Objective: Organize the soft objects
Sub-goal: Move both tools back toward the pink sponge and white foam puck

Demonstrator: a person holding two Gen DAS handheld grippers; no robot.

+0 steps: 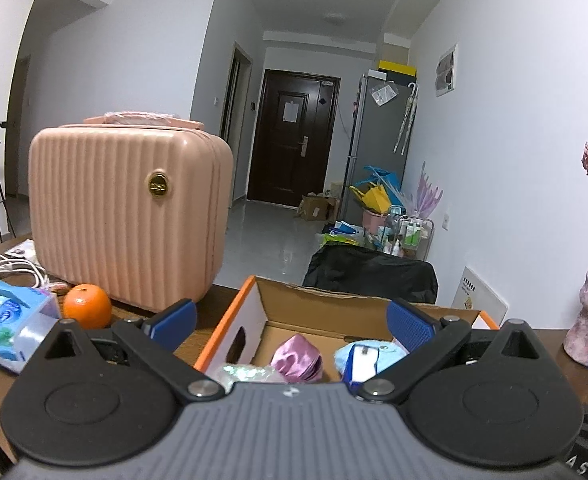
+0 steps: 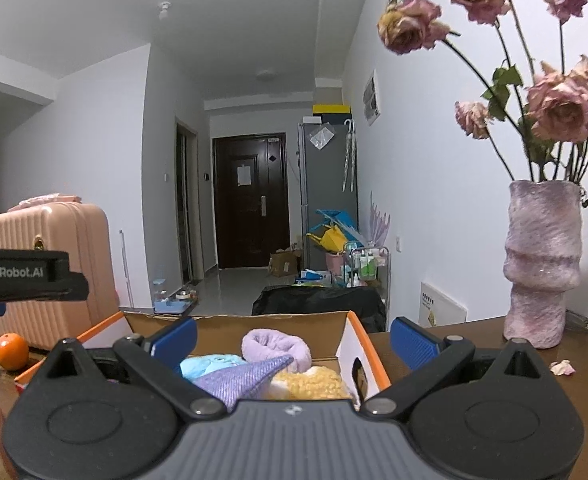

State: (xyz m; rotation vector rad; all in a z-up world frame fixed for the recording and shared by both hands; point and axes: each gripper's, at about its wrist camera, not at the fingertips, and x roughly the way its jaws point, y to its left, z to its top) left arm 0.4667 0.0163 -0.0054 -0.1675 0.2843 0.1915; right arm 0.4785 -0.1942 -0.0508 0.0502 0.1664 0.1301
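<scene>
Your left gripper (image 1: 290,320) and right gripper (image 2: 292,338) hang spread and empty above the orange-edged cardboard box (image 1: 230,322). Left view alone shows its pink satin scrunchie (image 1: 296,358); right view alone, the yellow fluffy cloth (image 2: 314,384) below.

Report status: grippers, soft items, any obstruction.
Left gripper open, empty. Right gripper open, empty. Soft items in cardboard box: lilac roll, purple cloth, yellow fluffy piece. Nothing blocking the box.
</scene>
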